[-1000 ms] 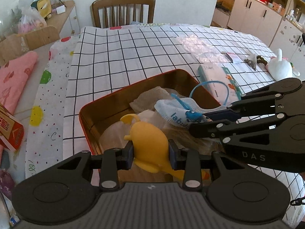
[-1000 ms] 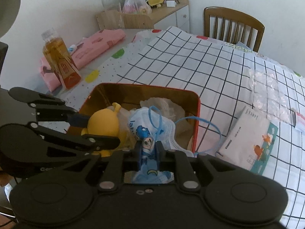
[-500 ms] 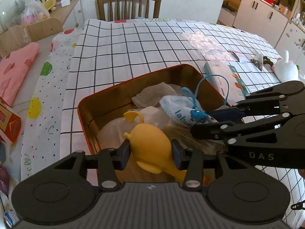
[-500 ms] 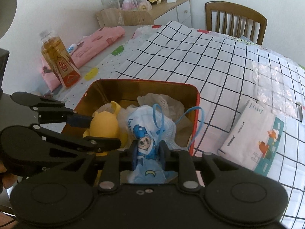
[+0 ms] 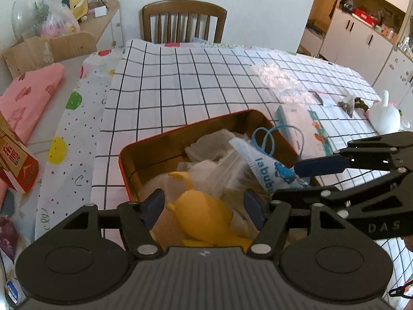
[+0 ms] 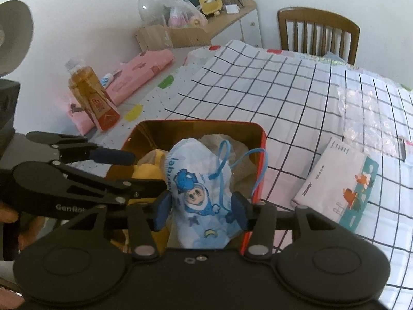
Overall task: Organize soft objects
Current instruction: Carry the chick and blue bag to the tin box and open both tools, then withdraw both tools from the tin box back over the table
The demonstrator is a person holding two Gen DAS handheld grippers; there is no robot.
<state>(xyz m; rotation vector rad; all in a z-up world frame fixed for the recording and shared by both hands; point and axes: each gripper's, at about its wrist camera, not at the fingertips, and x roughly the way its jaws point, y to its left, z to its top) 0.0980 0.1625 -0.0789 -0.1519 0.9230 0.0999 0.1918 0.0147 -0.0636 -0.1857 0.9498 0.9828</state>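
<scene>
A red tin (image 5: 180, 131) stands on the checked tablecloth with soft things lying inside it. A yellow rubber toy (image 5: 201, 217) rests in the tin between the fingers of my left gripper (image 5: 204, 204). The jaws are opening and the pads stand clear of the toy on both sides. A child's face mask (image 6: 198, 180), blue cartoon print and blue ear loops, sits in the tin between the fingers of my right gripper (image 6: 201, 206). Those jaws are opening too, the pads just off the mask's edges. Crumpled cloth and a clear bag lie under both items.
A tissue pack (image 6: 335, 180) lies right of the tin, with bubble wrap (image 6: 366, 113) beyond it. A white plush (image 5: 384, 116) sits far right. A bottle (image 6: 87, 87), a carton (image 5: 15, 170) and pink cloth (image 5: 28, 95) line the left side. A wooden chair (image 5: 183, 20) stands behind the table.
Both grippers' jaws have spread. The yellow toy has dropped free of the left pads into the tin, and the squeezed mask has unfolded wide between the right pads.
</scene>
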